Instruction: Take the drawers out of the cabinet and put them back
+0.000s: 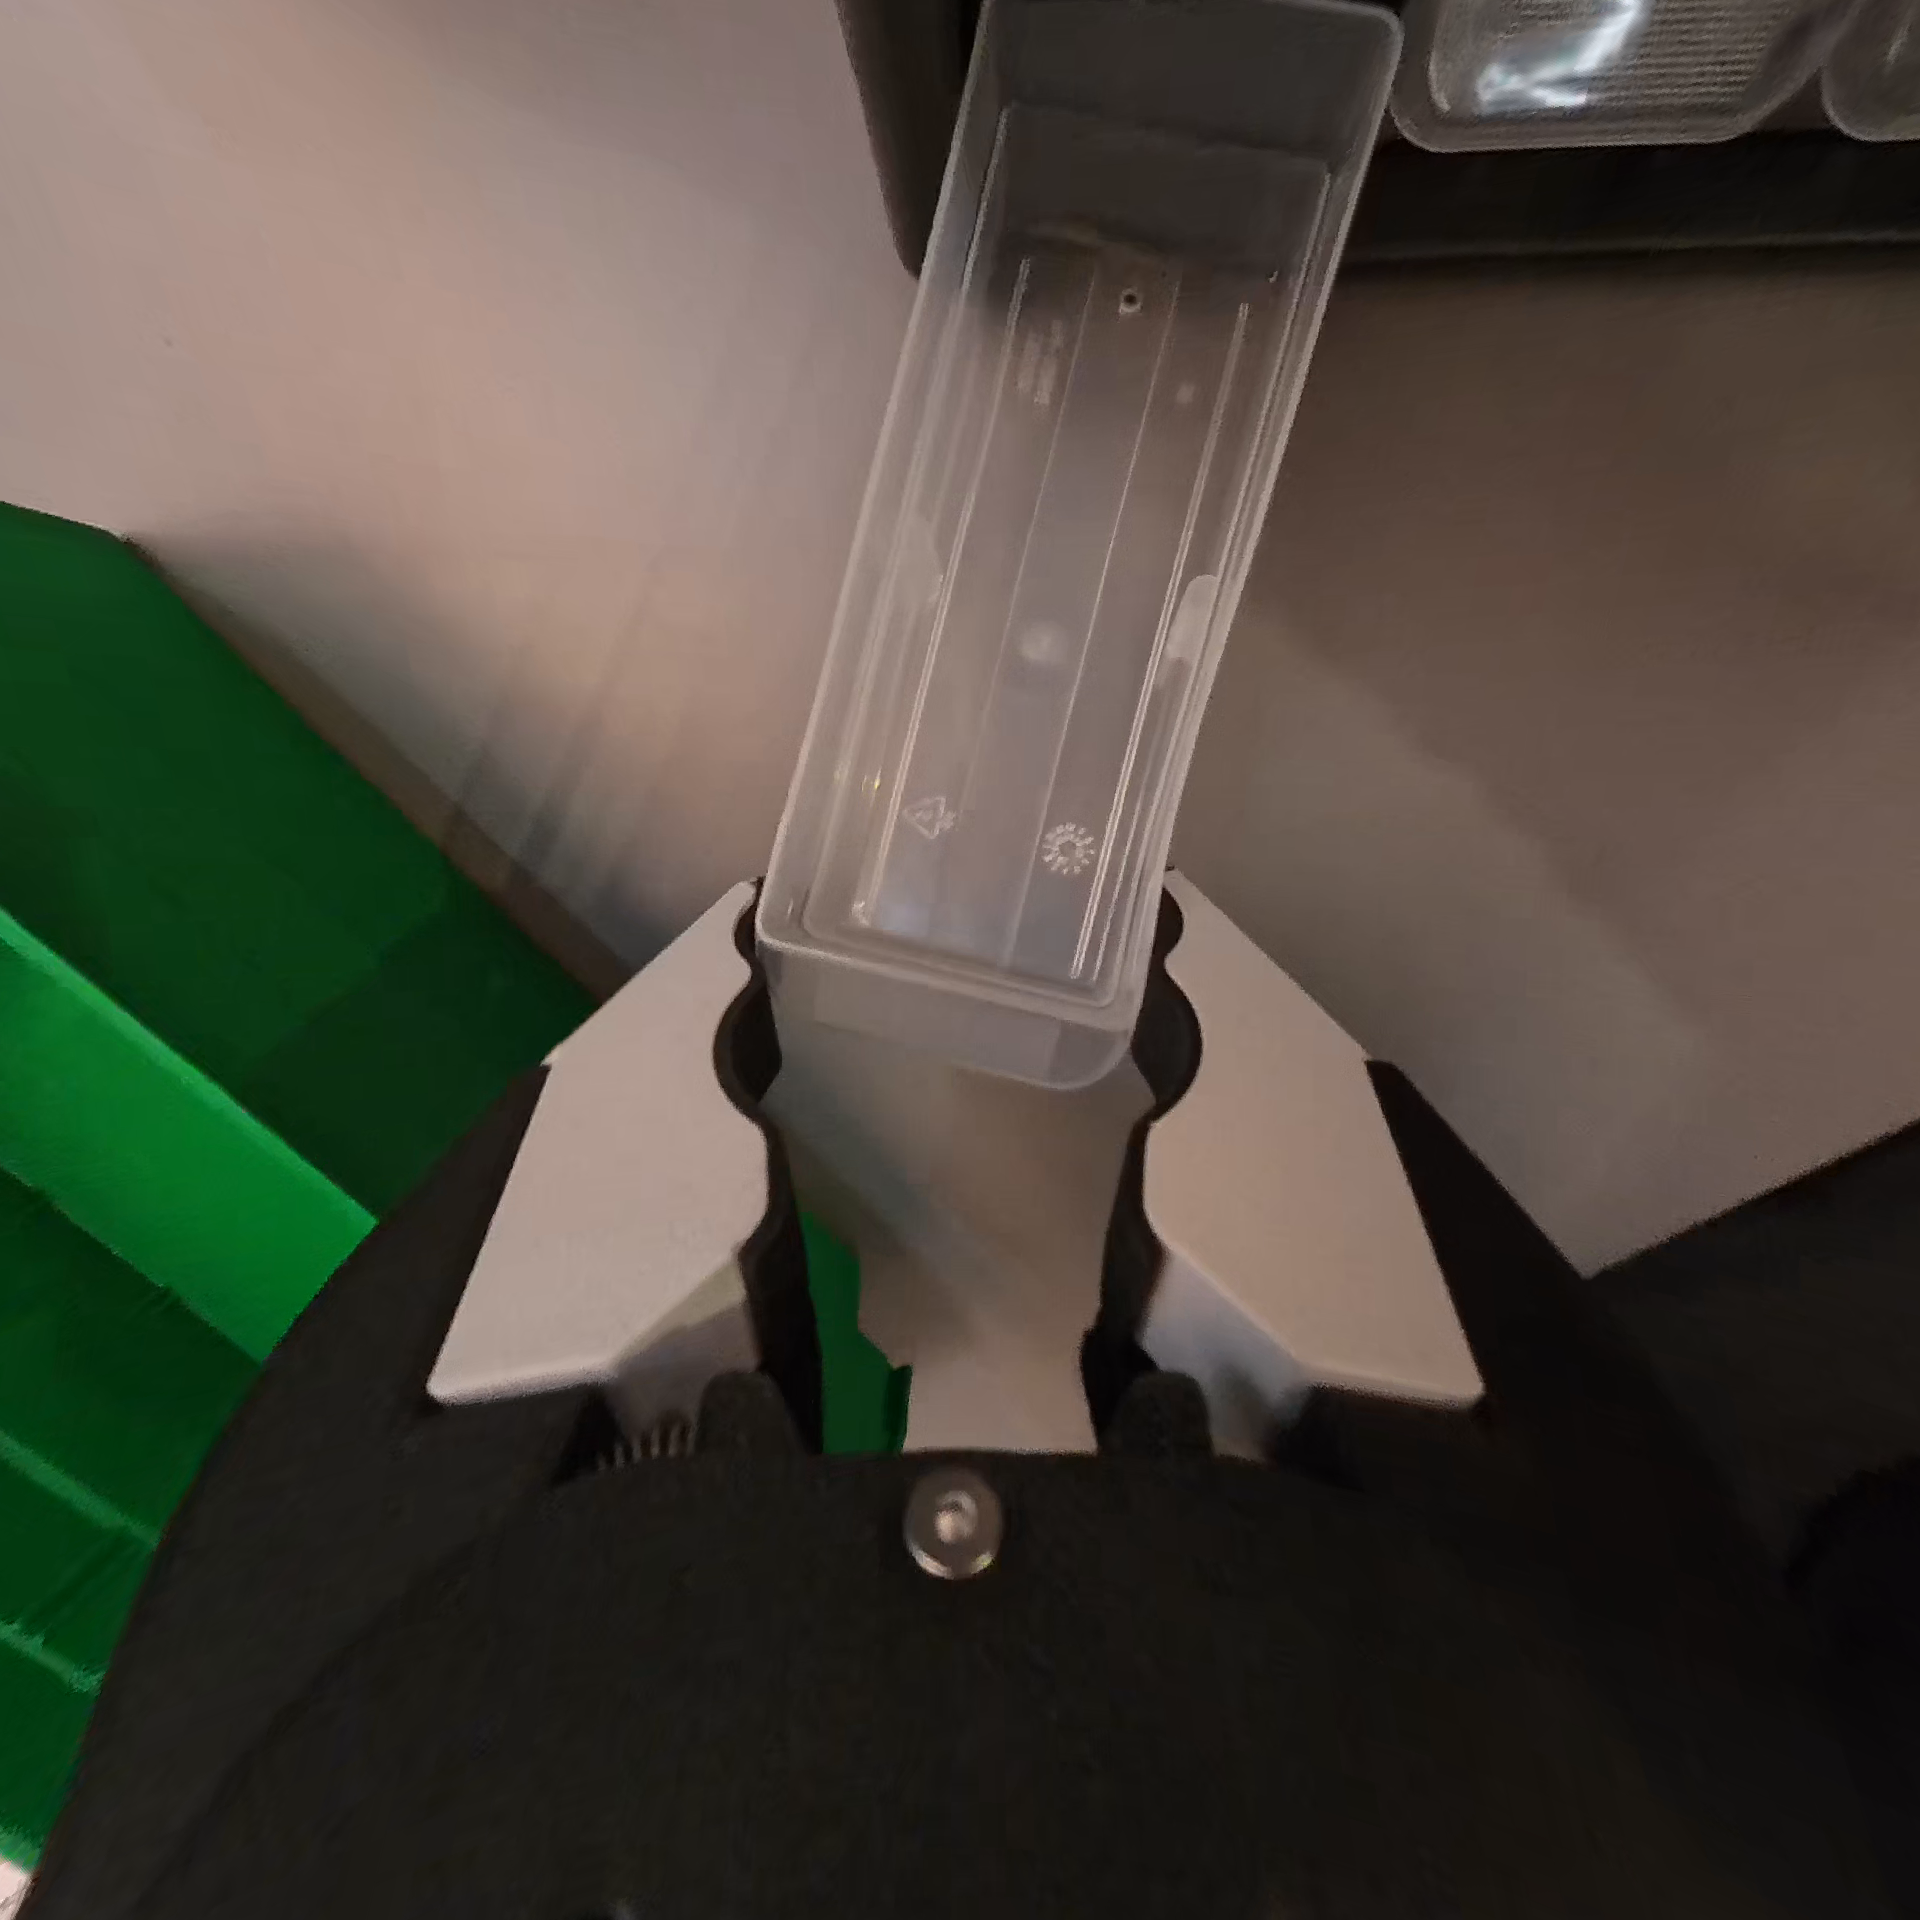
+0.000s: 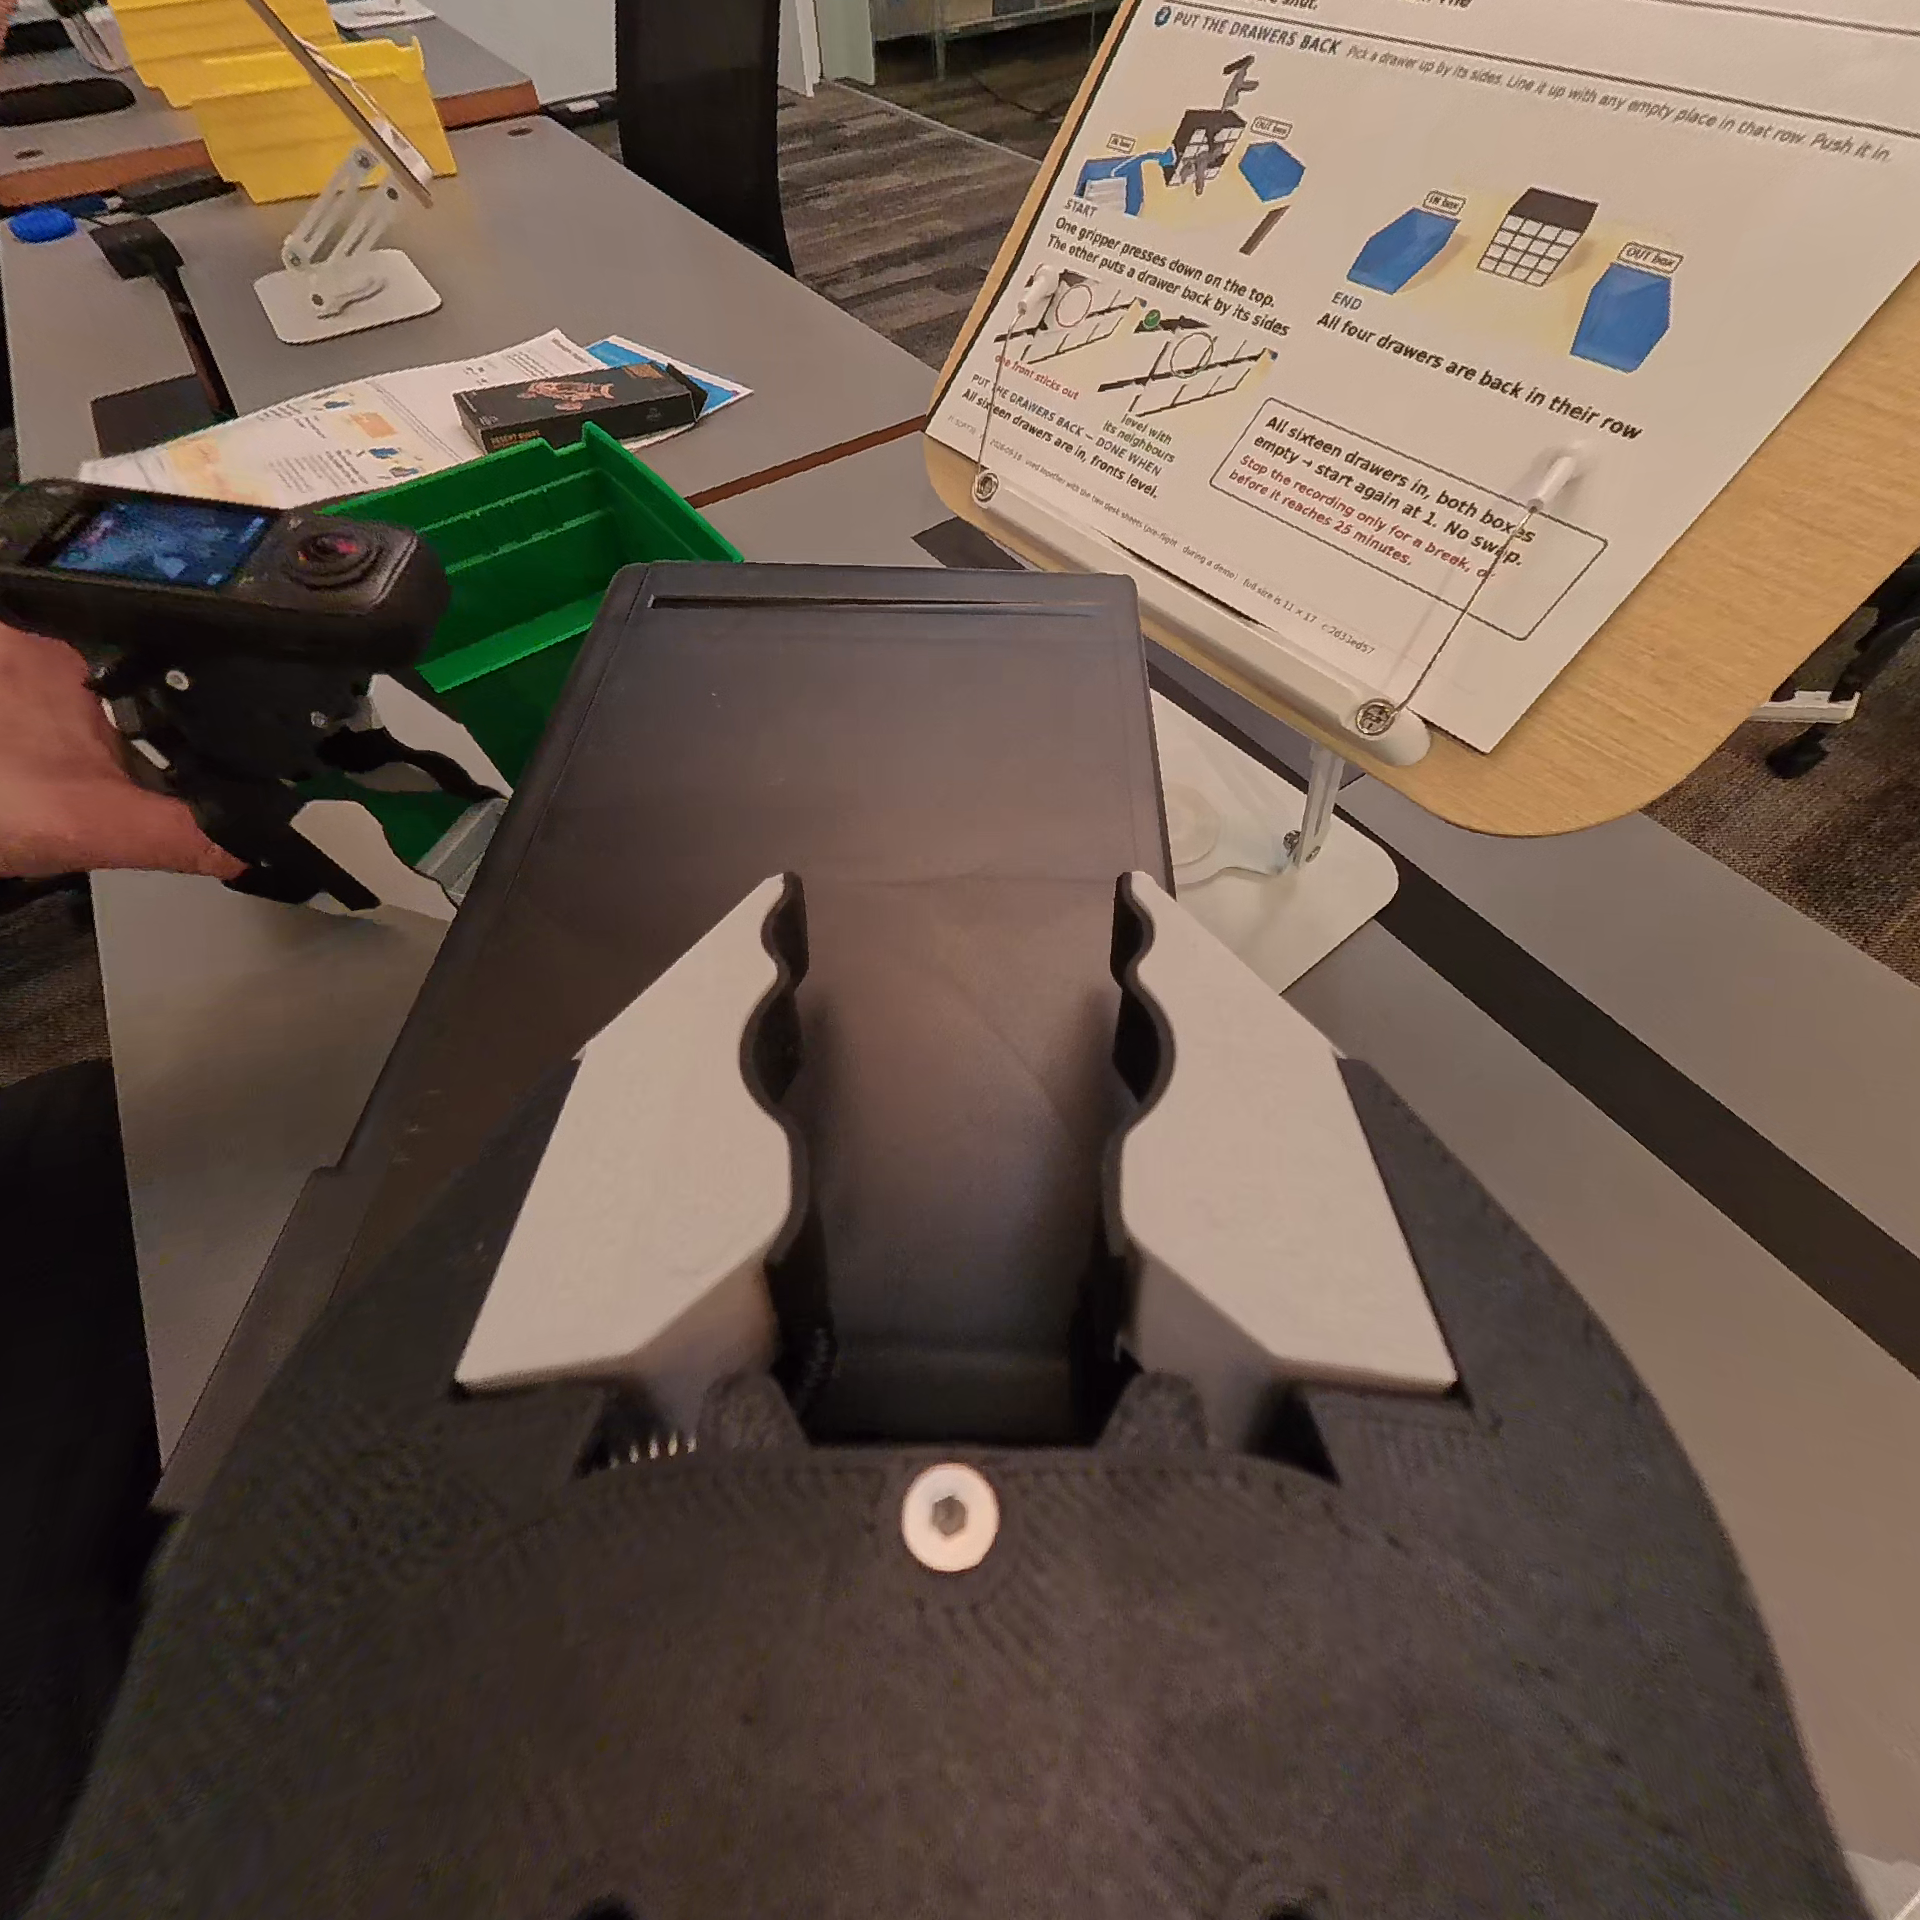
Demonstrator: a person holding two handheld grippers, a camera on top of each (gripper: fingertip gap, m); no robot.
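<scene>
In the left wrist view my left gripper (image 1: 951,997) is shut on the sides of a clear plastic drawer (image 1: 1070,561). The drawer is empty and points up toward the black cabinet (image 1: 904,135), its far end at the cabinet's lower left corner. Other clear drawers (image 1: 1621,73) sit in the cabinet to the right. In the right wrist view my right gripper (image 2: 956,935) is open and lies over the flat black top of the cabinet (image 2: 862,748). The left gripper (image 2: 239,665), held by a hand, shows at the left beside the cabinet.
A green bin (image 1: 156,935) stands left of the cabinet on the grey table; it also shows in the right wrist view (image 2: 540,561). An instruction board on a stand (image 2: 1455,343) is at the right. Papers, a small black box (image 2: 571,405) and yellow bins (image 2: 281,104) lie farther back.
</scene>
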